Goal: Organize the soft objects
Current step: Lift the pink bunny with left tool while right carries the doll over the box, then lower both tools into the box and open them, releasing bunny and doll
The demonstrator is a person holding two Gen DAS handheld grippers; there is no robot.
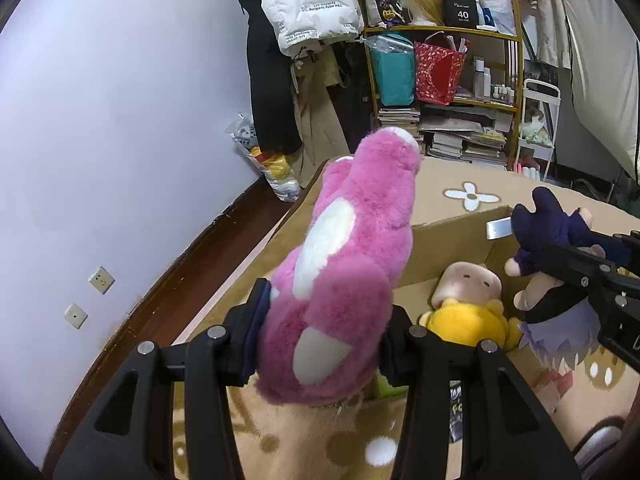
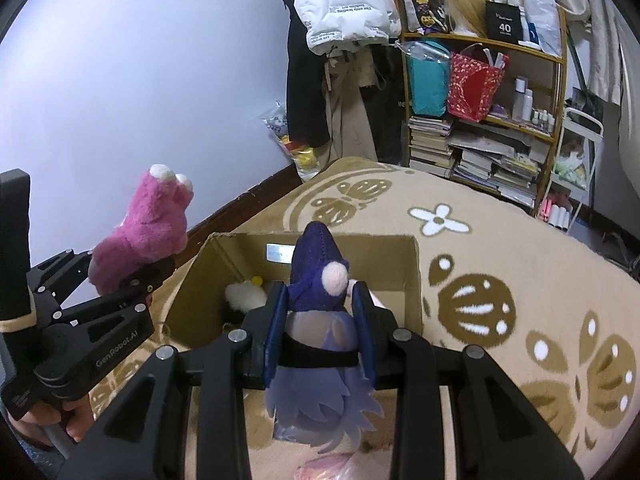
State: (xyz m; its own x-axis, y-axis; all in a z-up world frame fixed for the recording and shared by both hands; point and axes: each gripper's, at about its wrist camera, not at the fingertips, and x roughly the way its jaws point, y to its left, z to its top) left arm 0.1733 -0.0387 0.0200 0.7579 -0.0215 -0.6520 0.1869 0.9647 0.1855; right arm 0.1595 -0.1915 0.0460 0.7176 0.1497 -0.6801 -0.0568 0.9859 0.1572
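Observation:
My left gripper (image 1: 324, 336) is shut on a pink plush bear (image 1: 352, 248) and holds it up, left of an open cardboard box (image 1: 452, 228). The bear also shows in the right wrist view (image 2: 148, 232), clamped in the left gripper (image 2: 132, 276). My right gripper (image 2: 320, 320) is shut on a dark blue and lilac plush doll (image 2: 316, 312) and holds it above the box (image 2: 404, 276). The doll also shows in the left wrist view (image 1: 560, 264). A yellow plush with a beige head (image 1: 468, 304) lies inside the box.
The box stands on a beige patterned blanket (image 2: 520, 280). A bookshelf (image 2: 500, 120) with bags and books stands behind. A hanging white jacket (image 2: 344, 0) and a plastic bag (image 2: 296, 148) are by the wall. A pink plastic bag (image 2: 332, 468) lies near the bottom edge.

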